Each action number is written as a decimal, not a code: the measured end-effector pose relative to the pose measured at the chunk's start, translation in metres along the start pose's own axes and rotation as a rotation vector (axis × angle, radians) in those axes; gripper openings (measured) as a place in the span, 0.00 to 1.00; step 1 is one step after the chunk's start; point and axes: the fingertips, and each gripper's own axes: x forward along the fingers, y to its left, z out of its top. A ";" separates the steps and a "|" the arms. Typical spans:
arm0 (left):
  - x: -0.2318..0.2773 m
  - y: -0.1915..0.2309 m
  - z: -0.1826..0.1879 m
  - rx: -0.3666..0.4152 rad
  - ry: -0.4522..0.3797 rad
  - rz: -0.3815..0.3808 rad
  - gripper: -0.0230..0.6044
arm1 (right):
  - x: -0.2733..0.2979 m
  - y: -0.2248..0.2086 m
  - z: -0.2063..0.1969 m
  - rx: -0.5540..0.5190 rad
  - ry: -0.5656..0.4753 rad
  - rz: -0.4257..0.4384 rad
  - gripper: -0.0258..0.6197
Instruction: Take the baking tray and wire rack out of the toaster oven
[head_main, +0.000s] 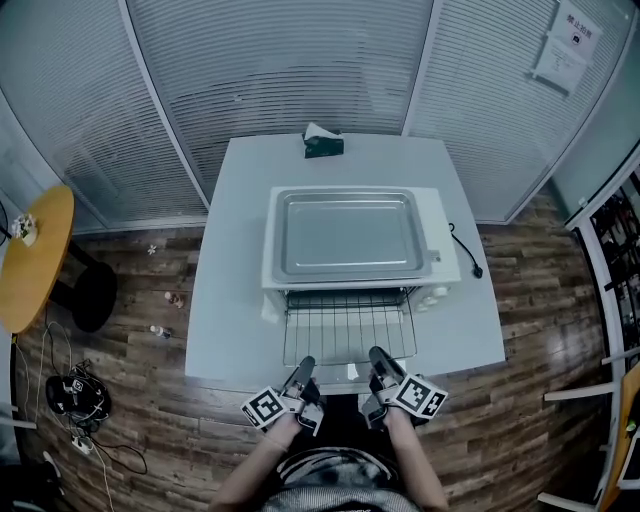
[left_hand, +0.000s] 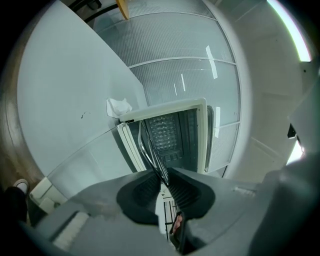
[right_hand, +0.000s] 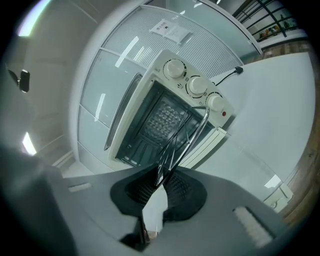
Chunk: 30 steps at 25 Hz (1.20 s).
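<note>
The white toaster oven (head_main: 440, 240) stands in the middle of the white table, and the silver baking tray (head_main: 350, 237) lies on its roof. The wire rack (head_main: 348, 325) is drawn most of the way out, over the lowered glass door. My left gripper (head_main: 304, 368) is shut on the rack's front bar near its left corner, and my right gripper (head_main: 379, 357) is shut on it near the right corner. In the left gripper view the rack's wires (left_hand: 150, 150) run from the pinched pads (left_hand: 177, 187) into the dark oven cavity (left_hand: 172, 135). The right gripper view shows the same rack (right_hand: 182, 137) between its pads (right_hand: 180, 187).
A dark tissue box (head_main: 323, 145) sits at the table's far edge. A black power cord (head_main: 466, 252) trails right of the oven, below its knobs (right_hand: 197, 86). A crumpled tissue (left_hand: 118, 106) lies left of the oven. A yellow round table (head_main: 35, 255) stands far left.
</note>
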 end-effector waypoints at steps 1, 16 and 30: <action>-0.003 -0.003 -0.001 0.007 0.006 -0.005 0.11 | -0.004 0.002 -0.001 0.000 -0.004 0.003 0.09; -0.044 -0.054 -0.006 0.151 0.064 -0.128 0.10 | -0.052 0.046 -0.016 0.095 -0.100 0.092 0.09; -0.081 -0.109 -0.013 0.288 0.067 -0.329 0.10 | -0.096 0.098 -0.007 -0.079 -0.161 0.217 0.08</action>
